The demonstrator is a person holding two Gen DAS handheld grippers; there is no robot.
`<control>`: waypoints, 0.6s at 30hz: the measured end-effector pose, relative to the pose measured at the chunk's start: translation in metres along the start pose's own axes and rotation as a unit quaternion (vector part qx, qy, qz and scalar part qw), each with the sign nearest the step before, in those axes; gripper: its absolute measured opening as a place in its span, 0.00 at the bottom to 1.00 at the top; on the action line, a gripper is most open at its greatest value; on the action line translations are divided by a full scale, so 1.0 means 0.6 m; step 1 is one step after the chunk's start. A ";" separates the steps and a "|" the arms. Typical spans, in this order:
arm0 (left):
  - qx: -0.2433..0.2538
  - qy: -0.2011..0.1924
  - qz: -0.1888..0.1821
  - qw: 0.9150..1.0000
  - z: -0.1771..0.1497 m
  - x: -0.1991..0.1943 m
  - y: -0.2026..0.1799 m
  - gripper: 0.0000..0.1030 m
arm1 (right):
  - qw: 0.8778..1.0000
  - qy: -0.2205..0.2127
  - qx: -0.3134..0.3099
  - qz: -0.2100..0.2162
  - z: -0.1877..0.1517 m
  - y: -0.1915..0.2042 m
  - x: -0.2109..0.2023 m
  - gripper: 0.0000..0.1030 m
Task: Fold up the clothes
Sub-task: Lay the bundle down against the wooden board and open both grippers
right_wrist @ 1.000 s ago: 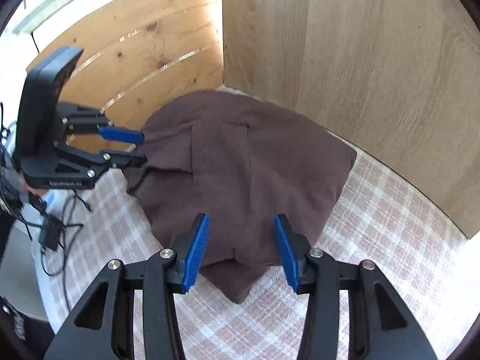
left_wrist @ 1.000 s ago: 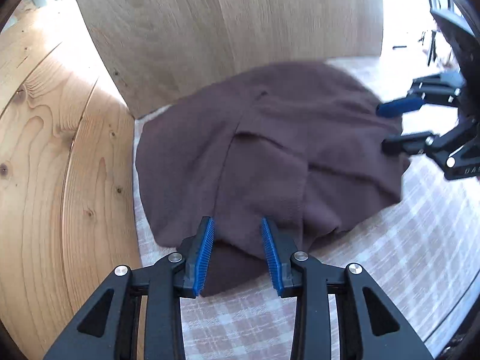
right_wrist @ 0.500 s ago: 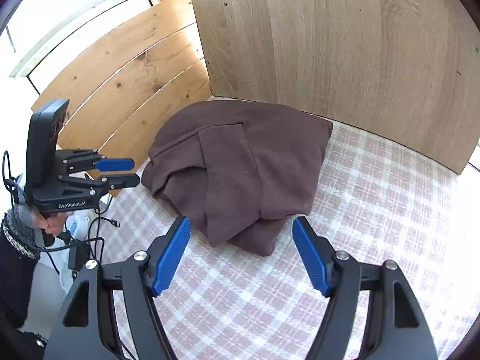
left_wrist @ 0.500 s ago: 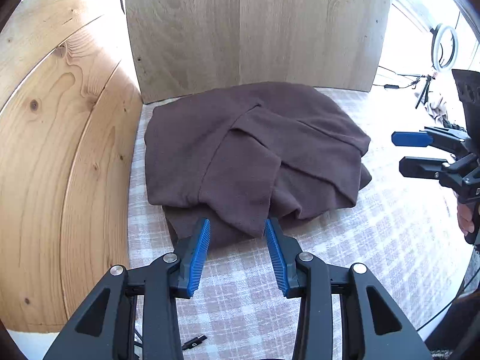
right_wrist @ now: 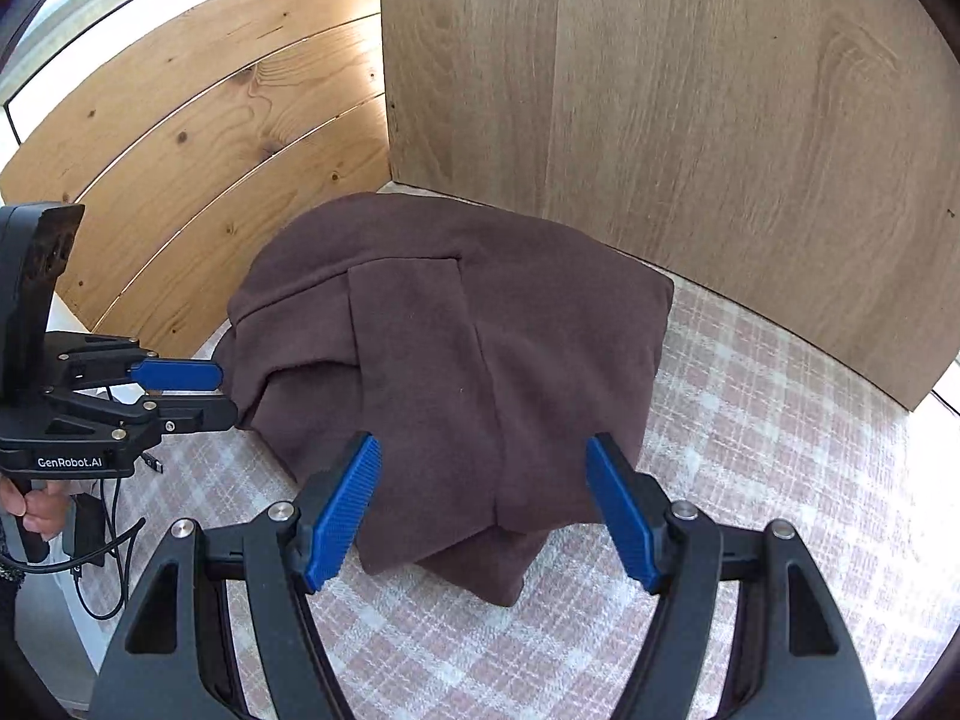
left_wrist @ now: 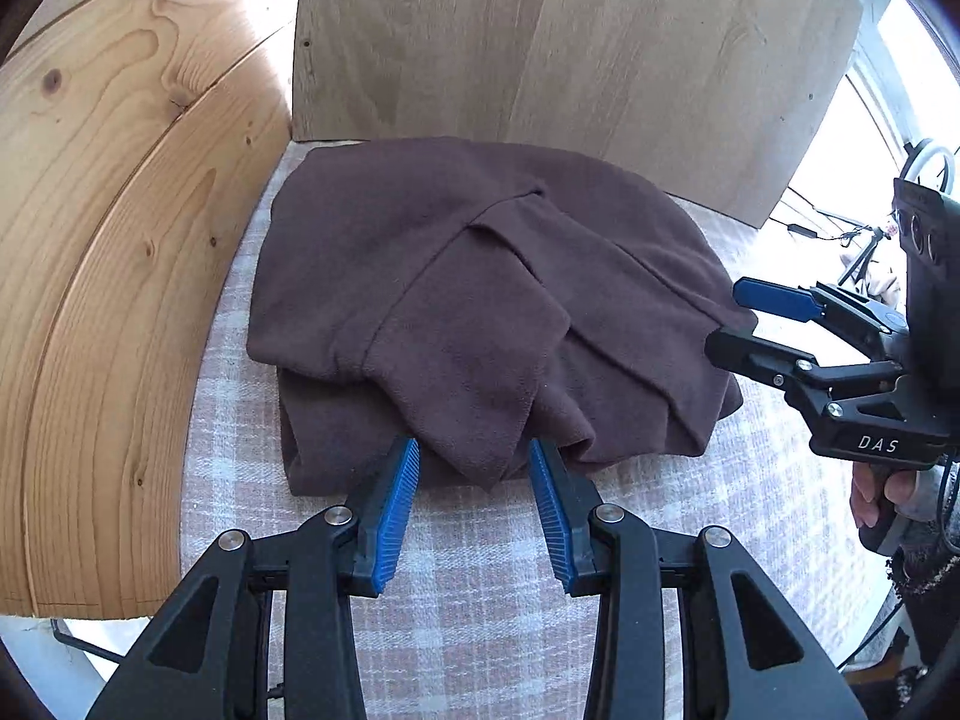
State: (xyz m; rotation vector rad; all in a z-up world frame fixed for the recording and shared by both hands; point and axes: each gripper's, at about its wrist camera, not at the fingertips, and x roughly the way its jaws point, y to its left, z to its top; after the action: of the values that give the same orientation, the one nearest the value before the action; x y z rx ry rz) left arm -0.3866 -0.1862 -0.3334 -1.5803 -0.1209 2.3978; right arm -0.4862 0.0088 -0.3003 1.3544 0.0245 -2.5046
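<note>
**Garment folded into a compact bundle, both grippers at its near edge**

Garment under inspection: one dark brown fleece garment [left_wrist: 480, 300], soft and matte, lying on the pink-and-white checked cloth [left_wrist: 480, 600] that covers the work surface. We find it pushed into the corner formed by the pale oak-effect upright board [left_wrist: 570, 42] and the curved knotty pine planks [left_wrist: 120, 240], its far edge close to the board.

We note the following about its condition. It is folded into a roughly rectangular, thick bundle of several layers. A flat panel lies across the top with a straight seam running along it. The near edge is untidy: a pointed flap hangs out past the lower layers, and the layers beneath are stepped and do not line up. The surface shows soft creases and no sharp ones.

We record the left gripper [left_wrist: 474, 498] with its blue ribbed pads a moderate gap apart and closing in; the flap's tip sits between them, and we see no pad pressing on it. The right gripper [right_wrist: 483, 510] stands spread wide, over the corner of the bundle, gripping nothing. A hand [right_wrist: 36, 507] holds the left gripper's handle in the right wrist view.
</note>
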 end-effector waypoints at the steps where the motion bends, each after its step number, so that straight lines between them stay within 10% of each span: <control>1: 0.004 0.007 0.006 1.000 0.006 0.013 0.001 0.29 | 1.000 0.001 0.000 0.001 0.000 -0.001 0.002 0.68; 7: 0.051 0.009 0.034 0.998 0.012 0.015 -0.013 0.08 | 1.000 0.013 -0.015 -0.006 -0.003 -0.003 0.017 0.68; 18: 0.091 0.035 0.074 0.992 -0.002 0.002 0.015 0.13 | 0.998 0.047 -0.042 -0.030 -0.007 -0.002 0.036 0.69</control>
State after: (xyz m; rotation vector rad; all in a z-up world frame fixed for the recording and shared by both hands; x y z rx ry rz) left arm -0.3876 -0.1949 -0.3371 -1.6379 0.2311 2.3788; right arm -0.4942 0.0055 -0.3209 1.4559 0.1927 -2.4567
